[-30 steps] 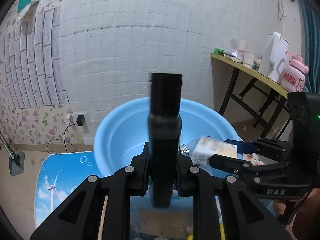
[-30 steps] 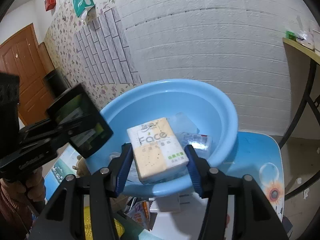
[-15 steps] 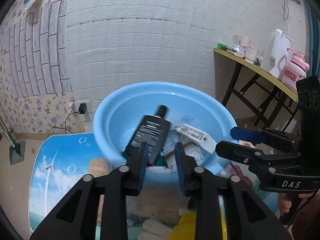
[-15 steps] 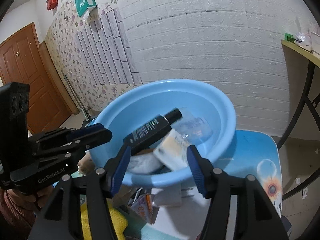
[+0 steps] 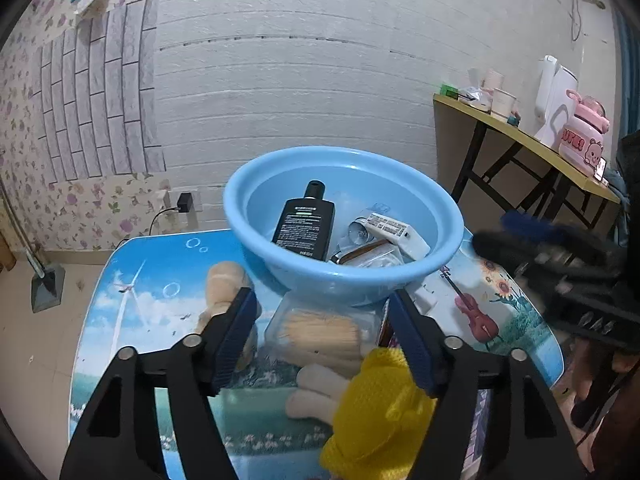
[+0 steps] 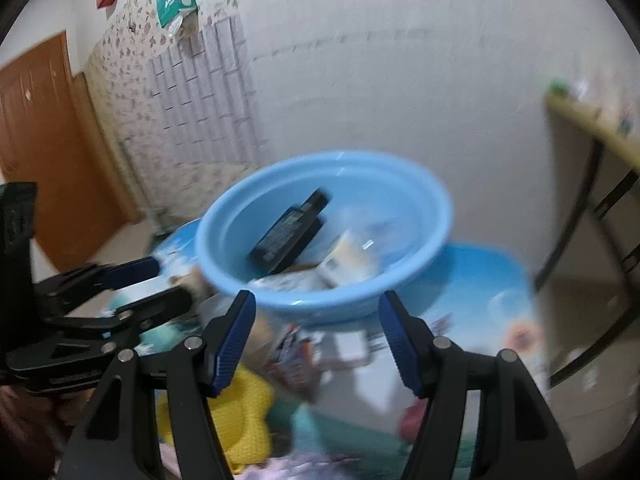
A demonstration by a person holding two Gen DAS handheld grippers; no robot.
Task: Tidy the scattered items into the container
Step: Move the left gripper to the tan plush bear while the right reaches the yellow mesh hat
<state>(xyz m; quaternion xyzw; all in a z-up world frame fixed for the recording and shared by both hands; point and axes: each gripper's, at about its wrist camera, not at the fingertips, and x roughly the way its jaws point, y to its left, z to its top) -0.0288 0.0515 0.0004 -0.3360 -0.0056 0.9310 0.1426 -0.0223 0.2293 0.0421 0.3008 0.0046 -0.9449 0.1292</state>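
A white brick-patterned wall stands behind a low desk (image 5: 132,312) printed with sky and windmills, and on it sits a light blue basin (image 5: 344,276). Inside the basin a black bottle (image 5: 305,226) lies with its cap toward the far wall, beside a white tissue pack (image 5: 394,230) and some clear wrapped items. On the desk just in front of the basin lie a clear box of wooden sticks (image 5: 324,330), a yellow knitted piece (image 5: 380,412) and a beige plush toy (image 5: 226,280). The left gripper (image 5: 326,338) hangs over these scattered things, its blue-padded fingers spread and opening with nothing pinched between them. The right gripper (image 6: 316,338), in a blurred view, also has its fingers apart and opening, empty, just short of the basin's near rim.
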